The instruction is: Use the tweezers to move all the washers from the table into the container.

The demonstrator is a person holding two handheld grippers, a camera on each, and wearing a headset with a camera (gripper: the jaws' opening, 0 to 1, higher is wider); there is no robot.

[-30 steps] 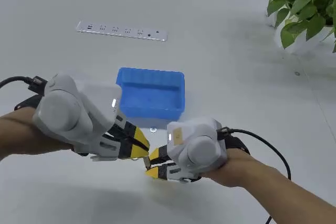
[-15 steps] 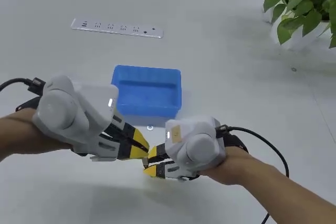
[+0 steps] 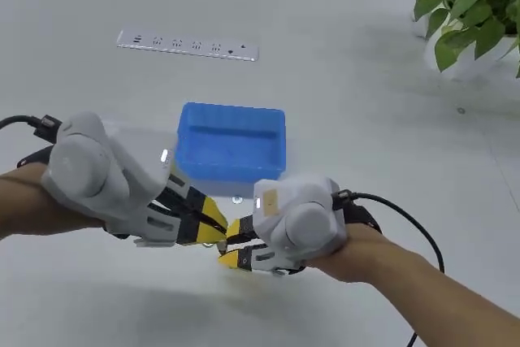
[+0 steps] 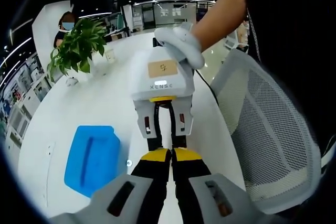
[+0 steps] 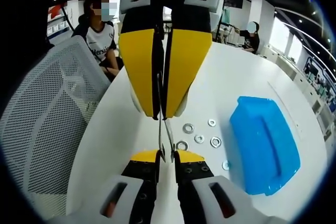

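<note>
White counter (image 3: 366,160) runs out to a power strip (image 3: 187,45) at the far side and a potted plant (image 3: 463,6) in the corner. The blue container (image 3: 231,140) sits just beyond the two tools, within easy reach for drops. The left tool (image 3: 218,232) and right tool (image 3: 231,244) meet tip to tip low over the counter. In the right gripper view the left tool's yellow jaws are clamped on the upper part of the tweezers (image 5: 164,124), whose thin legs run down between the right tool's own jaws. Those jaws stand close on either side of the tweezers' end, but I cannot tell whether they actually pinch it. This looks like a handover or a regrip to set the tweezers at a workable angle. The washers (image 5: 199,139) lie loose on the counter between the tools and the container, one just beside its wall (image 3: 236,199), and I can make out none inside it.
</note>
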